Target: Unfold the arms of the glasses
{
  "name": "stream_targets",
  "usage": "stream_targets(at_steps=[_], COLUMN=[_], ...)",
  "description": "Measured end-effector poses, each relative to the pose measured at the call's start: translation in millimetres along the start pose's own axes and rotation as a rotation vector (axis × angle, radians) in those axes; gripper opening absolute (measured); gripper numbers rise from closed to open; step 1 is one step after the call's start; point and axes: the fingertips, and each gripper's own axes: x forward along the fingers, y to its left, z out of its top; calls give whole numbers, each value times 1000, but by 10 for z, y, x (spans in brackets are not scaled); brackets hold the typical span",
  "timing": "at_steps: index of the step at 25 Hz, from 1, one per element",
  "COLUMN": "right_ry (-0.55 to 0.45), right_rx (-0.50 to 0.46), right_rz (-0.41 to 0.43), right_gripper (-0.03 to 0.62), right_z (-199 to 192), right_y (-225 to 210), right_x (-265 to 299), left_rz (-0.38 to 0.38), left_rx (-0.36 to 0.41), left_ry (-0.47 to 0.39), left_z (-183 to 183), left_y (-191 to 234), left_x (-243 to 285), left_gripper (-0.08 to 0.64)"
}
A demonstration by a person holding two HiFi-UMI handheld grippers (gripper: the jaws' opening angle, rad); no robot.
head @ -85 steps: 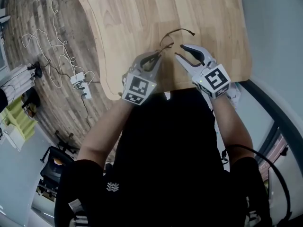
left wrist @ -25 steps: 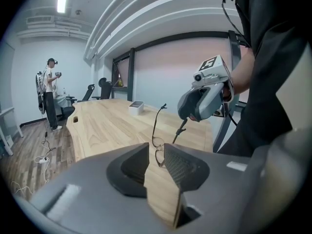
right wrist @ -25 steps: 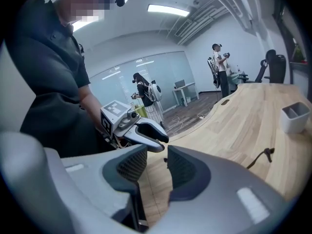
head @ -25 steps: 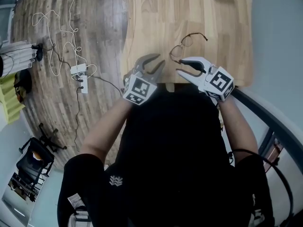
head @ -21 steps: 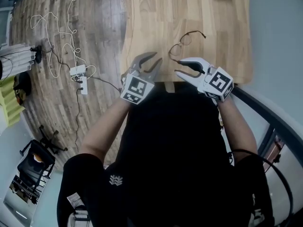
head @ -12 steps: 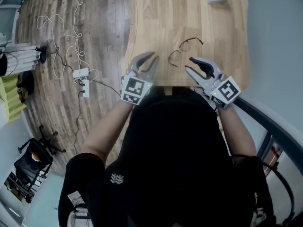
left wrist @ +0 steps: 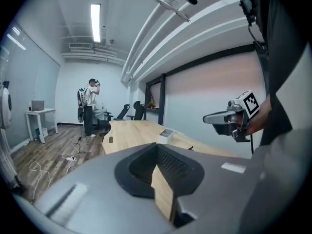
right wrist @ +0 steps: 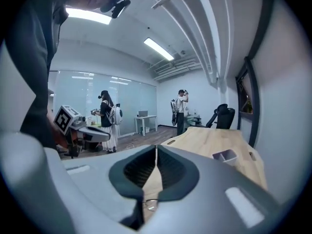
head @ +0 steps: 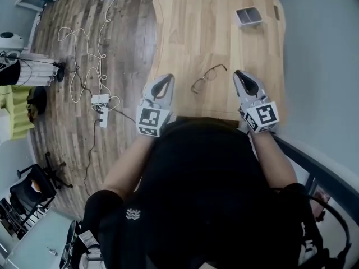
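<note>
Slanting near-left to far-right, glasses [head: 208, 77] — left hand-held gripper [head: 166, 79] shut, right hand-held gripper [head: 241, 74] just closed, both empty

Head view: above person, steeply down on table [head: 213, 32] near edge. Left gripper view: near-level along own jaws, across table, right gripper [left wrist: 207, 118] at right. Right gripper view: same, left gripper [right wrist: 107, 134] at left. All share tray [head: 248, 15].

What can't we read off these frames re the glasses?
Head view: glasses too small to tell whether both arms are fully open.
Left gripper view: glasses hidden behind the left gripper, save perhaps a dark speck.
Head view: near edge of the table hidden under the person's torso.
</note>
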Motion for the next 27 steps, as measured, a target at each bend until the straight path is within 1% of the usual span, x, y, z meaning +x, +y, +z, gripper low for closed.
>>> stream_targets(at_steps=[1,5,10,19,27], right_ry=[-5,27,9,-29,-26], right_rx=[13,21,21,14,19], right_rz=[-12,-2,-5,-16,-23], right_gripper=[1,0,0,0,0], right_z=[6,-90,-20,66,44], right_y=[-49,-114,-209,-337,-397], right_x=[-21,-77,-140,-122,-97], left_rz=[15,56,71,70,47], left_rx=[3,12,22,52,64], left_ry=[7,24,27,16,25], left_z=[-11,-52,3,82,84], left_y=[4,-16,-94,-187,-214], left_x=[-11,-57,-76,16,111], left_gripper=[6,6,6,6,6])
